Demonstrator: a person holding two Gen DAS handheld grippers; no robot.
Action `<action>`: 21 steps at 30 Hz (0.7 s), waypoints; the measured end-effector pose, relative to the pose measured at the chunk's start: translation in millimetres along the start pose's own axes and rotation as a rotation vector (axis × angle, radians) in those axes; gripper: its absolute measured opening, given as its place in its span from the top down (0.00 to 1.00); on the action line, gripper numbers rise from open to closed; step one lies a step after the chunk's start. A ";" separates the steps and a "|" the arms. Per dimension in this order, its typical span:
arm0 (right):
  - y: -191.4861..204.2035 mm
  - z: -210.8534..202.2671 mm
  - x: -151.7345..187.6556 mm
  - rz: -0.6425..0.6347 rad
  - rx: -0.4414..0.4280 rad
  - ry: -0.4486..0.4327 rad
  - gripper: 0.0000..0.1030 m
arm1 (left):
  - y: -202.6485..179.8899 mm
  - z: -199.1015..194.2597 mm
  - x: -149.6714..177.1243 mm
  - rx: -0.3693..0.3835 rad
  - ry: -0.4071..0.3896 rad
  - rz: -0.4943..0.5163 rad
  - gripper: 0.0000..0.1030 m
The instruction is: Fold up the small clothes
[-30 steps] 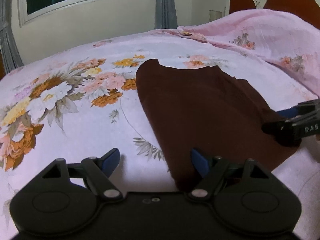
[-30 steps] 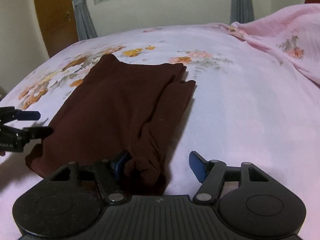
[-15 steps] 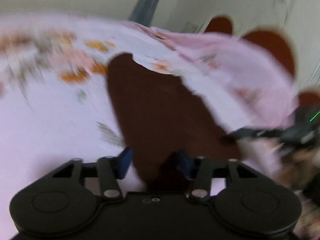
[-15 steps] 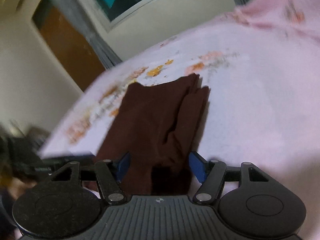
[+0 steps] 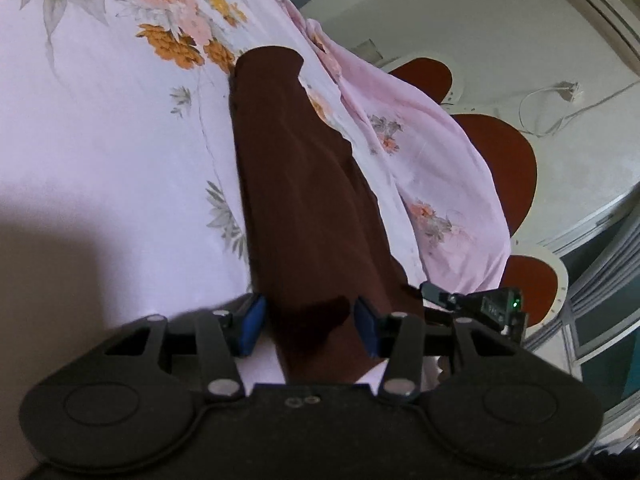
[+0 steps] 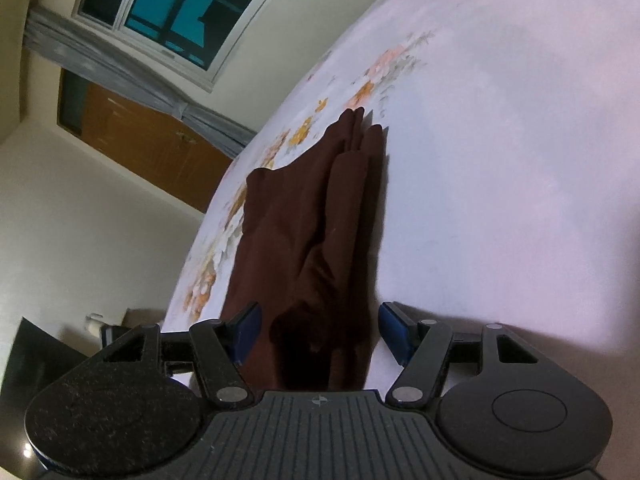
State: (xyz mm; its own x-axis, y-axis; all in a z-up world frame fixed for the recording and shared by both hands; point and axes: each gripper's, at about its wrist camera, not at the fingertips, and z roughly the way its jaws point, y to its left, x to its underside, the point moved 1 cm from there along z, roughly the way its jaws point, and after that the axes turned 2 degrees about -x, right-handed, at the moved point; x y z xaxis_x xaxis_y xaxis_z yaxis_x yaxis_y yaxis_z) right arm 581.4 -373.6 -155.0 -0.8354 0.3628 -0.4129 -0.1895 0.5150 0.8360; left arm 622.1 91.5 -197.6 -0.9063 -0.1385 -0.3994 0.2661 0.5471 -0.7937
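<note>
A dark brown garment (image 5: 304, 200) lies folded lengthwise on the floral bed sheet (image 5: 100, 120), and its near end runs between my left gripper's (image 5: 308, 322) blue pads. A strip of sheet shows beside the left pad, so the jaws stand apart around the cloth without pressing it. In the right wrist view the same garment (image 6: 296, 240) stretches away as a long band with a bunched fold on its right. Its near end sits between my right gripper's (image 6: 320, 328) wide-set pads, which stay clear of it. The right tool's black body (image 5: 492, 304) shows beyond the cloth's edge.
A crumpled pink floral blanket (image 5: 440, 184) is heaped past the garment, in front of a red and white headboard (image 5: 508, 168). A window (image 6: 188, 12), grey curtains and a wooden door (image 6: 148, 144) line the far wall. Bare sheet (image 6: 500, 160) spreads right of the garment.
Both views have rolled and tilted. My left jaws have narrowed and now straddle the garment's near end. The right gripper has shifted so the bunched fold lies between its pads.
</note>
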 end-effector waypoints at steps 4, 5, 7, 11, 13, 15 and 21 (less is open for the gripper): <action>-7.6 3.5 -13.0 0.027 -0.012 -0.023 0.37 | 11.2 3.9 -16.4 0.030 -0.020 -0.041 0.54; -10.5 3.5 -13.3 0.037 -0.018 -0.027 0.37 | 14.8 7.7 -22.1 0.043 -0.025 -0.056 0.54; -16.4 8.6 -20.3 0.065 -0.048 -0.022 0.37 | 18.5 15.7 -28.6 0.063 -0.025 -0.067 0.54; -17.3 21.7 -28.5 0.047 -0.091 0.016 0.37 | 19.7 27.9 -36.3 0.092 -0.003 -0.046 0.55; -15.6 27.5 -29.9 0.038 -0.091 0.044 0.37 | 17.4 31.5 -37.3 0.102 0.016 -0.018 0.55; -11.6 30.0 -28.9 0.003 -0.083 0.074 0.37 | 16.1 32.8 -36.2 0.108 0.029 0.005 0.56; -17.3 35.2 -32.2 0.009 -0.105 0.061 0.37 | 27.9 38.7 -41.1 0.131 0.020 -0.044 0.72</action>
State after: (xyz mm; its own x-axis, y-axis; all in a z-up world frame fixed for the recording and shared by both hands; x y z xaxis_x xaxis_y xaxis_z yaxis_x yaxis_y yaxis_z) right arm 629.8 -366.9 -168.9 -0.8665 0.3179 -0.3848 -0.2319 0.4263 0.8743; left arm 679.5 80.5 -221.0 -0.9239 -0.1425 -0.3550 0.2659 0.4281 -0.8637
